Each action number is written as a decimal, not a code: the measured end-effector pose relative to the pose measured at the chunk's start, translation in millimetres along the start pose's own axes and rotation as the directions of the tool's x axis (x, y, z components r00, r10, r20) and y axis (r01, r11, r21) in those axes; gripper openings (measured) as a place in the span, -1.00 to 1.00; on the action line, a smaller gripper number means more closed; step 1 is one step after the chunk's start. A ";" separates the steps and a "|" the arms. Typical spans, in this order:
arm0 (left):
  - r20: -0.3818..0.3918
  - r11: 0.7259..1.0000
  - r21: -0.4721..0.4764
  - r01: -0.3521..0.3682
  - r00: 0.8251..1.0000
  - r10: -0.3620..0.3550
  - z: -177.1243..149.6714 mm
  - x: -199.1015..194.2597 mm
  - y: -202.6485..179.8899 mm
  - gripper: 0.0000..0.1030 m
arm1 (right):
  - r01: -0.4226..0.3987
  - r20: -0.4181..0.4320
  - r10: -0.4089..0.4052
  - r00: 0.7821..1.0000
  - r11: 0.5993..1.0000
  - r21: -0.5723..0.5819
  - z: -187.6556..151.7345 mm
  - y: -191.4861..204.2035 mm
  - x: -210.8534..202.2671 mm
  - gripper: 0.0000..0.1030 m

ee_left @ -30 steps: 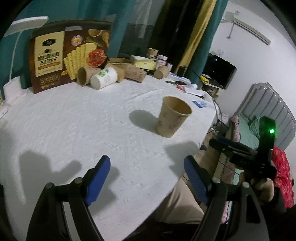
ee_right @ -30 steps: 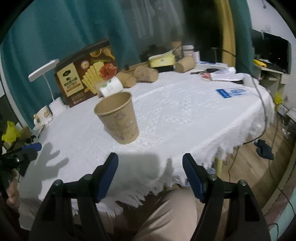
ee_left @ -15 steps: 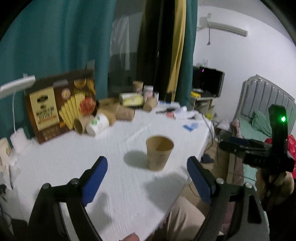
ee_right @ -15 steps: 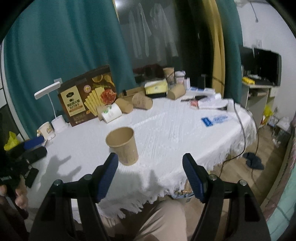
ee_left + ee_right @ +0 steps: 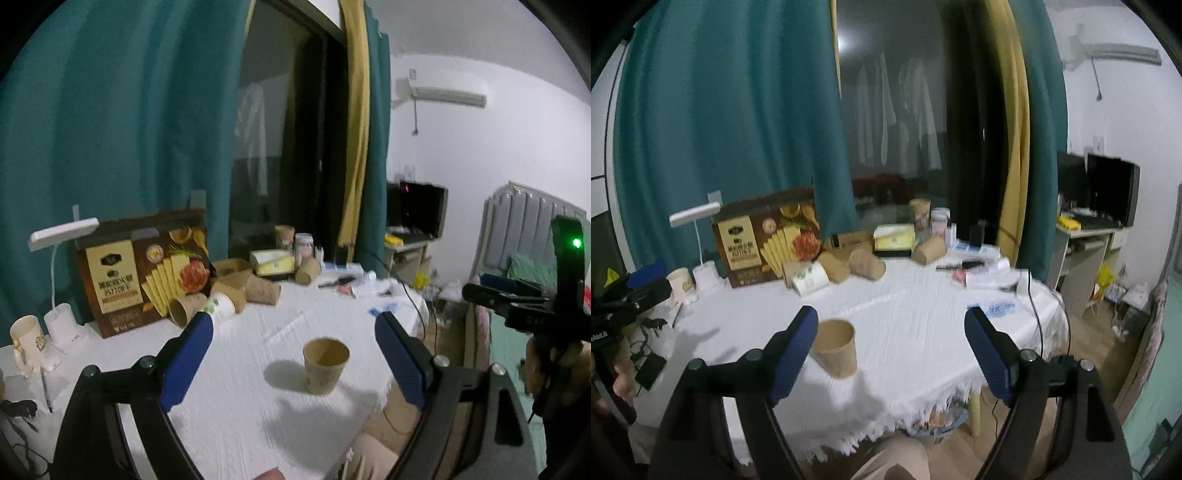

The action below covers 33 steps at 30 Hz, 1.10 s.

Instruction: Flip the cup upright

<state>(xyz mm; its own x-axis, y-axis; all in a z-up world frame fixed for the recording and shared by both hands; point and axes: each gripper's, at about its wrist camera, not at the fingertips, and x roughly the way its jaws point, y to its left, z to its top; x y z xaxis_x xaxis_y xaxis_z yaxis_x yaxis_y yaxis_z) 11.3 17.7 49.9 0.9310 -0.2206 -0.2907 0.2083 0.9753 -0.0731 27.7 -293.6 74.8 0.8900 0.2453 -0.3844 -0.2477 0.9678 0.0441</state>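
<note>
While the cup [image 5: 325,365] stands upright, mouth up, on the white tabletop [image 5: 236,417], lower centre of the left wrist view, both grippers hang clear of it w/ nothing btwn the pads. Left gripper [image 5: 293,360]: jaws wide apart, just been opening. Right gripper [image 5: 892,356]: jaws also spread, just sprung wider; in its view the cup [image 5: 836,347] sits lower left, just beside the left pad [image 5: 794,354] but not touching. Cracker box [image 5: 144,280] & tipped cups [image 5: 221,301] at the tabletop's far edge, mid-left.
</note>
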 end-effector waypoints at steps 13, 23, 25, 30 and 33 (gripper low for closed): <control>0.094 0.990 -0.013 -0.138 0.986 0.139 15.4 -28.3 20.5 0.91 | -0.059 0.091 0.061 0.994 0.998 -0.017 26.5 36.9 -12.9 0.61; 0.060 0.984 -0.026 -0.177 0.982 0.179 2.9 -24.5 36.0 0.91 | -0.086 0.047 0.088 0.995 0.995 -0.044 22.1 56.8 10.5 0.62; 0.062 0.984 -0.020 -0.176 0.982 0.176 2.0 -24.4 35.9 0.91 | -0.089 0.041 0.091 0.995 0.995 -0.047 21.4 58.3 13.5 0.62; 0.056 0.985 -0.023 -0.171 0.984 0.172 -0.4 -22.4 38.1 0.91 | -0.093 0.029 0.094 0.995 0.994 -0.051 17.3 59.3 17.1 0.62; 0.057 0.985 -0.023 -0.172 0.983 0.173 -1.2 -23.0 38.0 0.91 | -0.094 0.029 0.095 0.995 0.994 -0.051 16.7 58.4 16.8 0.62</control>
<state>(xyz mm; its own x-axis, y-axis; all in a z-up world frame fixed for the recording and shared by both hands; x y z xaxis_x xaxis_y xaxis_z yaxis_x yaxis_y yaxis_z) -2.6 59.8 52.7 0.9685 -0.0479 -0.2445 0.0383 0.9983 -0.0440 34.6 -232.0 86.3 0.8729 0.3379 -0.3519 -0.3491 0.9365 0.0332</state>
